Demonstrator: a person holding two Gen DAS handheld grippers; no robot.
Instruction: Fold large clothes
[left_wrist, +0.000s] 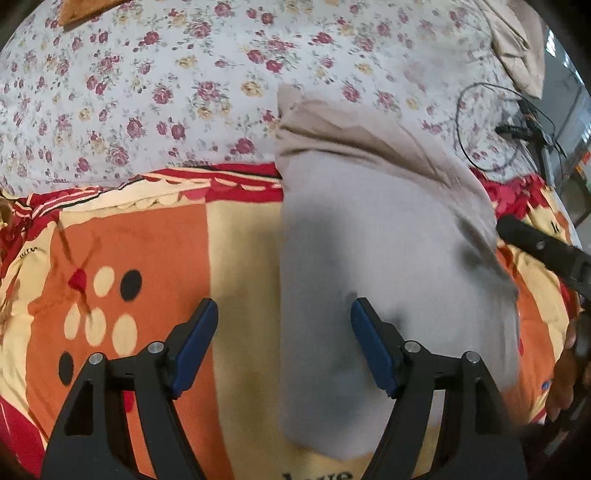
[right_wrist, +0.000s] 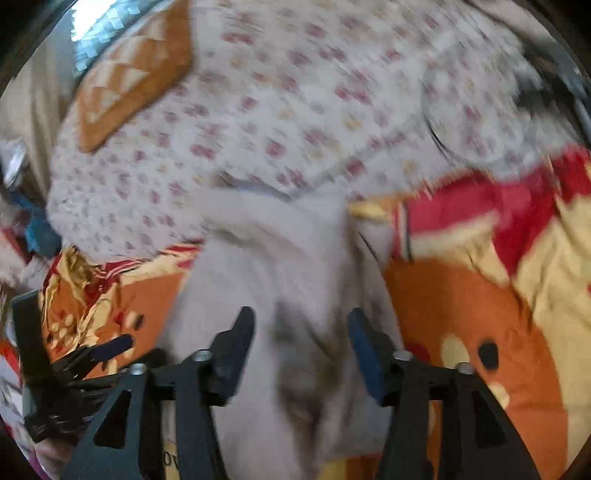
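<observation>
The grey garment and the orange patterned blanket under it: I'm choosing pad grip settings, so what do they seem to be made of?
The grey garment looks like soft matte woven or knit cloth, possibly cotton: it creases gently and shows no sheen. The orange patterned blanket looks like thin printed fabric, flat and matte, with fine wrinkles; the fibre can't be told.

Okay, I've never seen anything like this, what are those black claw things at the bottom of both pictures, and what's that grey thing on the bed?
Those are hand-held grippers, one in each of a person's hands, each carrying a wide-angle camera that looks along its fingers. One picture comes from the left gripper, the other from the right gripper. Both stand open and hold nothing. The grey thing is a folded garment lying on an orange and red patterned blanket, with a flowered sheet beyond. The right view is blurred.
</observation>
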